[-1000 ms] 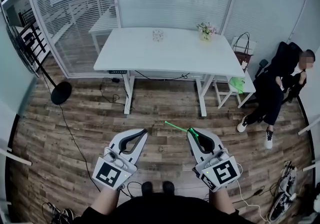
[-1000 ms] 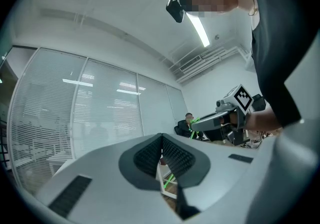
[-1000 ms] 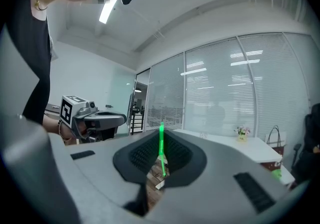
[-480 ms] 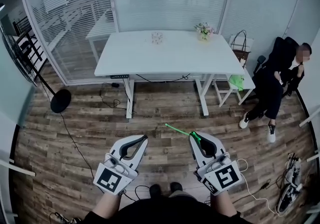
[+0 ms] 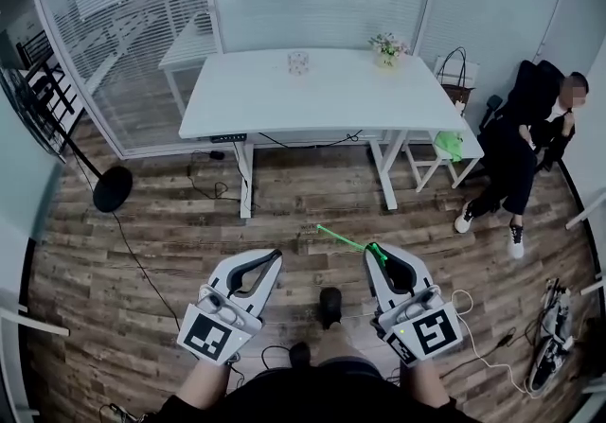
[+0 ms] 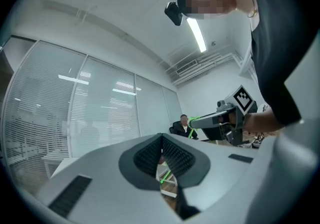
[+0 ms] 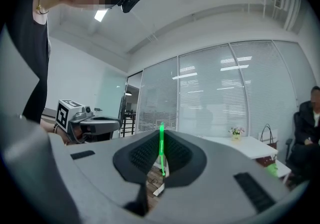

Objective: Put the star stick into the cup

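The thin green star stick [image 5: 343,239] juts up and left from my right gripper [image 5: 372,250], which is shut on its lower end. In the right gripper view the stick [image 7: 161,149] stands upright between the closed pads. My left gripper [image 5: 276,255] hovers beside it over the wooden floor, shut and holding nothing; in the left gripper view its tips [image 6: 161,138] meet. A small clear cup [image 5: 298,62] stands at the far middle of the white table [image 5: 322,99], well ahead of both grippers. The left gripper view also catches the right gripper [image 6: 194,122] with the stick.
A flower pot [image 5: 385,48] stands on the table's far right. A person [image 5: 525,142] sits at the right wall beside a white stool [image 5: 445,151] and a handbag [image 5: 458,90]. A black round stand base [image 5: 112,189] and cables lie at the left; glass partitions are behind.
Both grippers have moved forward toward the table together with the person, whose foot now shows between them. The stick stays held in the right gripper; the left stays shut.
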`<action>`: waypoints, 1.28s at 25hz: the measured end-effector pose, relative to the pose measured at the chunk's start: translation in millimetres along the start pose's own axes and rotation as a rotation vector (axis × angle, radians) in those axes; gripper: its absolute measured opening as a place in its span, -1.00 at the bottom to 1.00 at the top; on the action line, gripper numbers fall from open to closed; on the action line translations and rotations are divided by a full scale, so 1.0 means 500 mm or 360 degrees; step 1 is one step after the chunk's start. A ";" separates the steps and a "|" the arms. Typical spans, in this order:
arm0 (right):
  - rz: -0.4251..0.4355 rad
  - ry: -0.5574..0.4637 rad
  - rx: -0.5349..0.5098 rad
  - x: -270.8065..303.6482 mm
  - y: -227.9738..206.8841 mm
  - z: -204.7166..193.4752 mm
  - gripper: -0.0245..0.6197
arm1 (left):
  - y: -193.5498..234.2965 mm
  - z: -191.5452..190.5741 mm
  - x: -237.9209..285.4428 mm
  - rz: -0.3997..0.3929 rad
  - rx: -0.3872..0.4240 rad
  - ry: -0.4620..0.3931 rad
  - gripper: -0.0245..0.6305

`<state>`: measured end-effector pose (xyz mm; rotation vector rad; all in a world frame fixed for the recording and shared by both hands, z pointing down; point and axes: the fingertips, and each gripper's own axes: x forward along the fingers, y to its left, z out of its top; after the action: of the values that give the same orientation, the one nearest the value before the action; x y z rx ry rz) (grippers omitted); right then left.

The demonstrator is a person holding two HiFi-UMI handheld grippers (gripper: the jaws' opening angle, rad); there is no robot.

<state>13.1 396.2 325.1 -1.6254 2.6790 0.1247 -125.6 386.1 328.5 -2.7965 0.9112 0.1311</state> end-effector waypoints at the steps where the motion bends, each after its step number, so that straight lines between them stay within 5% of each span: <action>1: -0.0002 -0.0004 -0.0003 0.006 -0.003 0.001 -0.86 | 0.005 -0.001 0.002 0.0002 0.0000 -0.0005 -0.89; 32: 0.0168 -0.0082 -0.0050 0.390 -0.393 -0.006 -0.86 | 0.295 -0.091 0.423 0.0186 0.0064 0.0004 -0.89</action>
<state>96.9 133.2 306.3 -1.4669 2.7376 0.2073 -41.2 138.5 318.8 -2.7075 1.0657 0.1250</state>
